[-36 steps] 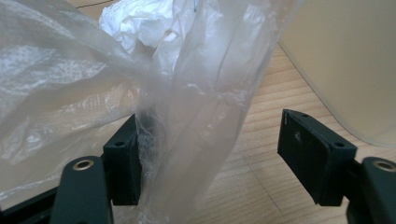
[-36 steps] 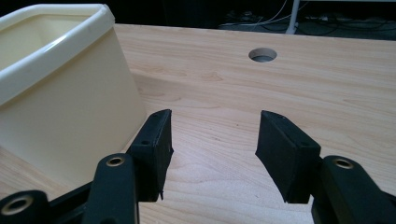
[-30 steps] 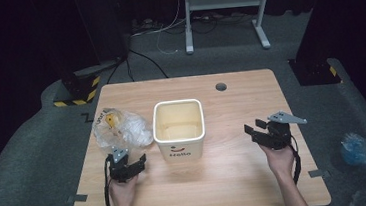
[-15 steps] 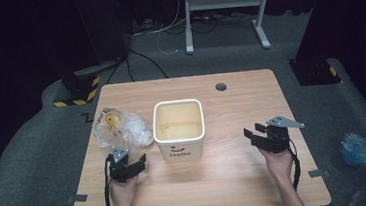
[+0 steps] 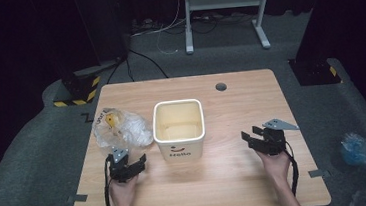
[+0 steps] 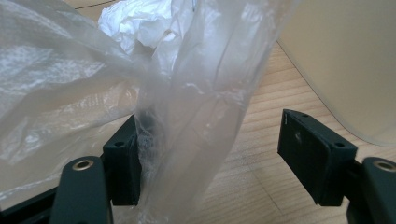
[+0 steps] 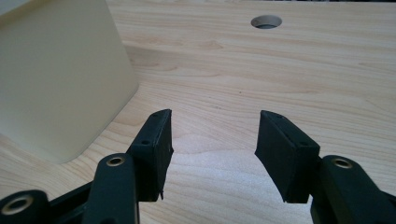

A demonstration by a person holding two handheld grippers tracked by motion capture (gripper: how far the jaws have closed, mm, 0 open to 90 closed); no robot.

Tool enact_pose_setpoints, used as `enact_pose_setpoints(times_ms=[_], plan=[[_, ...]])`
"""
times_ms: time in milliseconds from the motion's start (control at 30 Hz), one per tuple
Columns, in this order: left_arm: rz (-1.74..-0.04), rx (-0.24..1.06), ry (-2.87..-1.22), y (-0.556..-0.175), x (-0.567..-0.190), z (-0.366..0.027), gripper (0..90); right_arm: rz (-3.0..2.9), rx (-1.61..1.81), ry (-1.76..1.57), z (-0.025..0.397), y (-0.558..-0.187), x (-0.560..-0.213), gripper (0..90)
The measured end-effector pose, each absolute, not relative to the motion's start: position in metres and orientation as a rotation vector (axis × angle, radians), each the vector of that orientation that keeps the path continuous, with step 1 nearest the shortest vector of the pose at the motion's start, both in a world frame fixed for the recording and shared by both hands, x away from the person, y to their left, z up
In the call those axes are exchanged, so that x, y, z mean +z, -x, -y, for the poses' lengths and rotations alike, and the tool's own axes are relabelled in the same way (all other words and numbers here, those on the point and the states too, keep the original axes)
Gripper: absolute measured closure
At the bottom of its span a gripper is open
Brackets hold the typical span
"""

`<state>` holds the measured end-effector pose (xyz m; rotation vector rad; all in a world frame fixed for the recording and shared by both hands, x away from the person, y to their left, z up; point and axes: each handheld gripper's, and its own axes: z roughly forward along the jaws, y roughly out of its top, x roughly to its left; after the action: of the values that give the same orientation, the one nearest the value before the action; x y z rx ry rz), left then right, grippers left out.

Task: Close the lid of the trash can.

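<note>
- Left claw (image 6: 210, 154) spread wide around a fold of the plastic bag (image 6: 140, 93), likely lining up a pinch.
- Right claw (image 7: 212, 149) spread, empty, idle over bench (image 7: 261, 79) beside the bin (image 7: 56, 79).

We cannot make out the yellow item inside the crumpled plastic bag (image 5: 119, 128), whose film veils one jaw of the left gripper (image 6: 210, 154), and the bin (image 7: 56, 79) is cut off at the frame's edge.

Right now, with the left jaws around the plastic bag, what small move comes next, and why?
Probably close the left gripper: its jaws stand open with a fold of the crinkled clear plastic bag between them, pressed against one jaw, beside the cream square plastic bin.
</note>
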<state>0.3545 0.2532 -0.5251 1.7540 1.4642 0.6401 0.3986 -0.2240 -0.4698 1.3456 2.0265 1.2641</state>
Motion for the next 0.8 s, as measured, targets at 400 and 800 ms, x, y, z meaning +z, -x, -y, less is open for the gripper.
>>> enact_pose_setpoints(times_ms=[400,800], plan=[[-1.464,0.640,-1.754,-0.355,-0.525,-0.253,28.9,-2.049,1.227,-1.347,0.219,-0.402,-0.481,45.7],[-1.464,0.639,-1.754,-0.355,-0.525,-0.253,28.9,-2.079,1.173,-1.363,0.214,-0.409,-0.495,45.7]])
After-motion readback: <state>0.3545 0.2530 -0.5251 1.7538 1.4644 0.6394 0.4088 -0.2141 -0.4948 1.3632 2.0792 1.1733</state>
